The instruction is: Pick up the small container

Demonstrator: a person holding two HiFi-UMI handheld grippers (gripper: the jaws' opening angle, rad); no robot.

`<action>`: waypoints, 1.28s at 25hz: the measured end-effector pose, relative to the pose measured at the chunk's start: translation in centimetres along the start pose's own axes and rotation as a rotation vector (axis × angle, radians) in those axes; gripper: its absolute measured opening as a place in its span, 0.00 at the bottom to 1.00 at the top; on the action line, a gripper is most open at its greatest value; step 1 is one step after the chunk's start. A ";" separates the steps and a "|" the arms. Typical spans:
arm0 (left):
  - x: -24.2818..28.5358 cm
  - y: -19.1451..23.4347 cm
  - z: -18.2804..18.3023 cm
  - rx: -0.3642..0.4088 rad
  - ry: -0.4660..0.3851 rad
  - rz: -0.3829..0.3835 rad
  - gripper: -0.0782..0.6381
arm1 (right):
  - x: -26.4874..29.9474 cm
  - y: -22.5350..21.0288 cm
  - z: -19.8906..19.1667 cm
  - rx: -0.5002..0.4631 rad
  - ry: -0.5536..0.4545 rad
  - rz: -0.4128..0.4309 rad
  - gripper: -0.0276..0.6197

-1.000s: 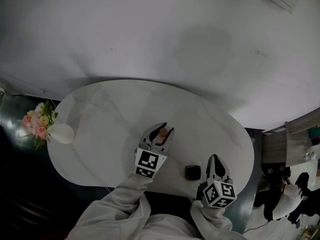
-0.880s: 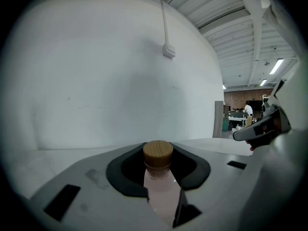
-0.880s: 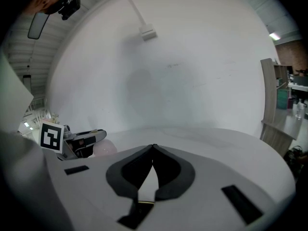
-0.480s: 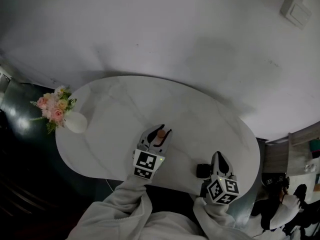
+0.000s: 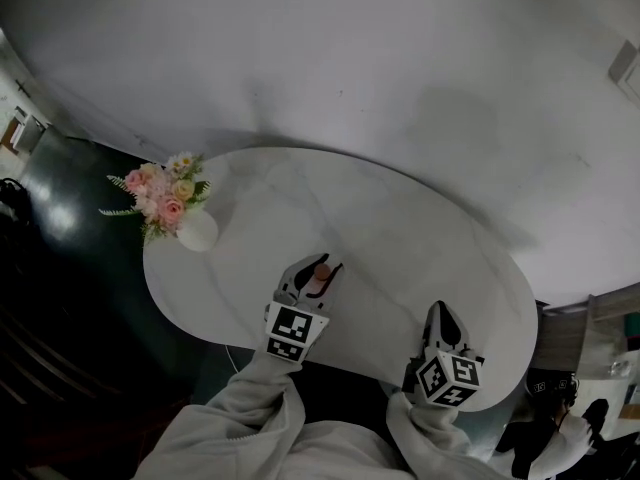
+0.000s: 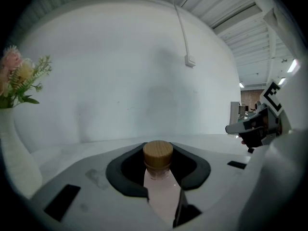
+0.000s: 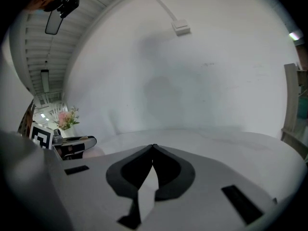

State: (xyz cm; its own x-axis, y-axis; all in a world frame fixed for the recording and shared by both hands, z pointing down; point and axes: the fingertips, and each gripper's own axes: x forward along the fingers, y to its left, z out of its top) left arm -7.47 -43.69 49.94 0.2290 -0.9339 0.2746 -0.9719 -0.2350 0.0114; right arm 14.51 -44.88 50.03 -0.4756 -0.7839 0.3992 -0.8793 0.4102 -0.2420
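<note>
The small container (image 6: 158,160), a pinkish jar with a cork lid, sits between the jaws of my left gripper (image 6: 158,150), which is shut on it. In the head view this gripper (image 5: 312,276) holds the container (image 5: 321,272) over the near middle of the white oval table (image 5: 400,238). My right gripper (image 5: 442,320) is at the table's near right edge with its jaws shut and nothing in them. The right gripper view shows its fingertips (image 7: 153,147) meeting, with the left gripper (image 7: 72,146) at the far left.
A white vase of pink and yellow flowers (image 5: 170,203) stands at the table's left end, left of the left gripper. A white wall rises behind the table, with a cabled switch box (image 7: 181,28) on it. Dark floor lies left; a person (image 5: 560,428) stands at the far right.
Both grippers have moved left along the table's near side, the left one carrying the container closer to the vase. The black square thing beside the right gripper no longer shows.
</note>
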 end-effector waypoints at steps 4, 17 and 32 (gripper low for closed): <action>-1.9 2.2 -0.1 -0.015 0.004 0.045 0.27 | 0.8 2.1 -0.2 -0.010 0.016 0.026 0.12; -7.1 7.1 -1.4 -0.076 0.036 0.202 0.27 | 3.3 7.0 0.3 -0.074 0.045 0.123 0.12; -10.5 8.8 -2.7 -0.107 0.038 0.288 0.27 | 4.0 10.0 -0.2 -0.157 0.054 0.198 0.12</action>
State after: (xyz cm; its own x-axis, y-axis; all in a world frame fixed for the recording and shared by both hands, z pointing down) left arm -18.53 -35.24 49.81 -0.0572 -0.9469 0.3165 -0.9972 0.0697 0.0284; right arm 3.85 -43.87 49.36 -0.6360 -0.6567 0.4053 -0.7600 0.6242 -0.1812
